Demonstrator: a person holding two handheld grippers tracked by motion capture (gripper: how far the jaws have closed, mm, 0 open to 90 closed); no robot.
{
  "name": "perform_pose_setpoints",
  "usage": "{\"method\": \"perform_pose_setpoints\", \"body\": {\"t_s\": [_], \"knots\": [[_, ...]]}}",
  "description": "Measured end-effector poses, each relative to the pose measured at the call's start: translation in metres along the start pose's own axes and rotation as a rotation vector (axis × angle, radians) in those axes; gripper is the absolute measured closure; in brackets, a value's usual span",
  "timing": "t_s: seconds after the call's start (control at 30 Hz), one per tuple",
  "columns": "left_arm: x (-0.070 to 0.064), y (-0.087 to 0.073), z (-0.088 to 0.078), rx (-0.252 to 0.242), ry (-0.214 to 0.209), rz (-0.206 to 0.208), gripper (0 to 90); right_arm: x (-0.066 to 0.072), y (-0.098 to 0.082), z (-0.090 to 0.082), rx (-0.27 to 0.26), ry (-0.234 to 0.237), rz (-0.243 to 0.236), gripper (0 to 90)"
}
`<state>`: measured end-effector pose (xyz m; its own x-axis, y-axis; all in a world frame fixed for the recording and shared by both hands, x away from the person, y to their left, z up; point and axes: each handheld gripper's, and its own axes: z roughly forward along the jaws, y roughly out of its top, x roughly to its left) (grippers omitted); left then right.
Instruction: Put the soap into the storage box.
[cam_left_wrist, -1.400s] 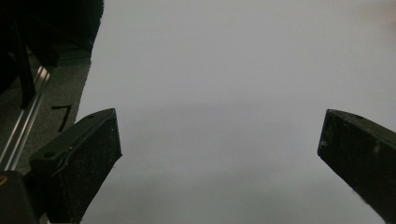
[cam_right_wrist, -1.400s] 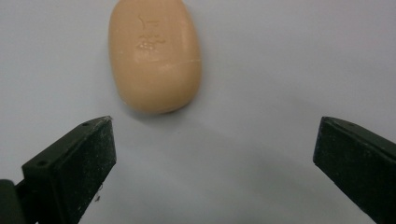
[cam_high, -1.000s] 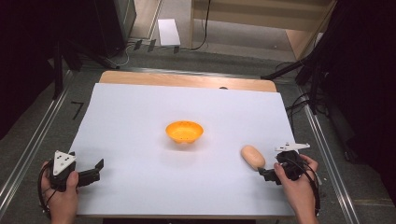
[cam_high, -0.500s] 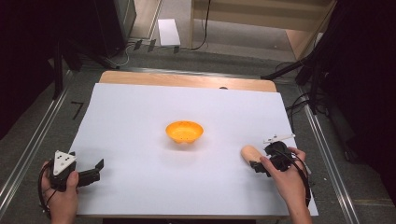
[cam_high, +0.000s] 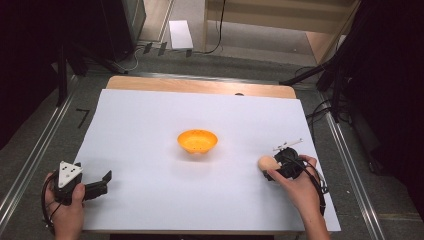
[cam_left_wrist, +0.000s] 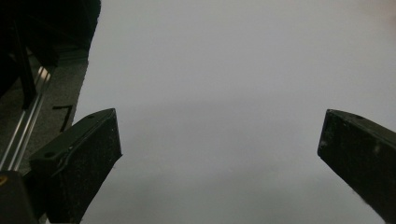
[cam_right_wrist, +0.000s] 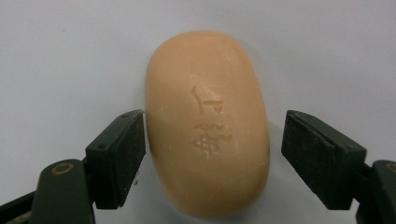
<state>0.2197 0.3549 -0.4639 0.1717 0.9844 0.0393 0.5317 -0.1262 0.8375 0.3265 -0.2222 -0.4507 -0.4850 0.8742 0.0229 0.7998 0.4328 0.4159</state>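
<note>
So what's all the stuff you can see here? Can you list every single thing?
soap bar: one, peach-tan with stamped marks, on the white sheet near the right edge, between the right jaws; the left jaw touches it, the right jaw stands a little off.
bowl: one, orange, middle of the sheet.
white sheet: one, white, covering most of the table.
table: one, wooden, its far edge showing beyond the sheet.
flat white box: one, white, on the floor beyond the table.
left gripper: one, black with a grey plate, near left corner, jaws wide apart on nothing.
right gripper: one, black, jaws have just been closing around the soap.
hands: two, at the near edge.
</note>
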Motion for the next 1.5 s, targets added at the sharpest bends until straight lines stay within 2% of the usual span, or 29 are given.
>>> {"method": "perform_pose_setpoints", "body": {"t_s": [0.1, 0.13, 0.17, 0.23, 0.4, 0.6, 0.83, 0.97, 1.1, 1.17, 1.2, 1.23, 1.3, 1.33, 1.43, 1.47, 1.5], "knots": [[0.000, 0.000, 0.000, 0.000, 0.003, -0.002, 0.0, 0.000, 0.001, 0.003, 0.010, 0.003, -0.004, 23.9], [0.000, 0.000, 0.000, 0.000, 0.003, -0.003, 0.0, 0.000, 0.002, 0.005, 0.021, 0.020, -0.017, 29.1], [0.000, 0.000, 0.000, 0.000, 0.002, -0.003, 0.0, 0.000, 0.003, 0.007, 0.023, 0.029, -0.025, 30.5], [0.000, 0.000, 0.000, 0.000, 0.002, -0.001, 0.0, 0.000, 0.003, 0.009, 0.032, 0.024, -0.031, 29.8], [0.000, 0.000, 0.000, 0.001, 0.002, 0.000, 0.0, -0.004, 0.007, 0.010, 0.054, 0.053, -0.063, 31.9], [0.000, 0.000, 0.000, 0.001, 0.005, 0.002, 0.0, -0.002, 0.006, 0.010, 0.044, 0.035, -0.057, 32.0], [-0.001, 0.000, 0.000, 0.004, 0.006, 0.004, 0.0, -0.001, 0.008, 0.010, 0.056, 0.028, -0.018, 32.1], [0.000, 0.000, 0.000, 0.004, 0.005, 0.002, 0.0, 0.001, 0.009, 0.010, 0.059, 0.015, -0.016, 32.1], [-0.001, 0.000, 0.000, 0.005, 0.005, 0.005, 0.0, -0.001, 0.007, 0.010, 0.037, 0.032, -0.061, 32.5], [-0.001, 0.000, 0.000, 0.005, 0.004, 0.005, 0.0, -0.001, 0.007, 0.010, 0.038, 0.034, -0.063, 32.5], [-0.001, 0.000, 0.000, 0.004, 0.007, 0.005, 0.0, -0.004, 0.008, 0.009, 0.033, 0.054, -0.081, 32.5], [-0.001, 0.000, 0.000, 0.005, 0.006, 0.004, 0.0, -0.004, 0.008, 0.009, 0.033, 0.054, -0.081, 32.5], [0.000, 0.000, 0.000, 0.006, 0.001, 0.000, 0.0, -0.006, 0.009, 0.007, 0.011, 0.086, -0.091, 32.6], [0.000, 0.000, 0.000, 0.002, 0.002, 0.001, 0.0, -0.005, 0.012, 0.002, -0.001, 0.098, -0.130, 32.6], [-0.001, 0.000, 0.001, 0.003, 0.005, 0.003, 0.0, -0.004, 0.015, -0.002, 0.001, 0.092, -0.158, 32.6], [0.000, 0.000, 0.000, 0.003, 0.004, 0.003, 0.0, -0.001, 0.020, -0.006, -0.003, 0.092, -0.194, 32.6], [0.000, 0.000, 0.000, 0.004, 0.004, 0.003, 0.0, -0.001, 0.020, -0.006, -0.003, 0.092, -0.194, 32.6]]}}
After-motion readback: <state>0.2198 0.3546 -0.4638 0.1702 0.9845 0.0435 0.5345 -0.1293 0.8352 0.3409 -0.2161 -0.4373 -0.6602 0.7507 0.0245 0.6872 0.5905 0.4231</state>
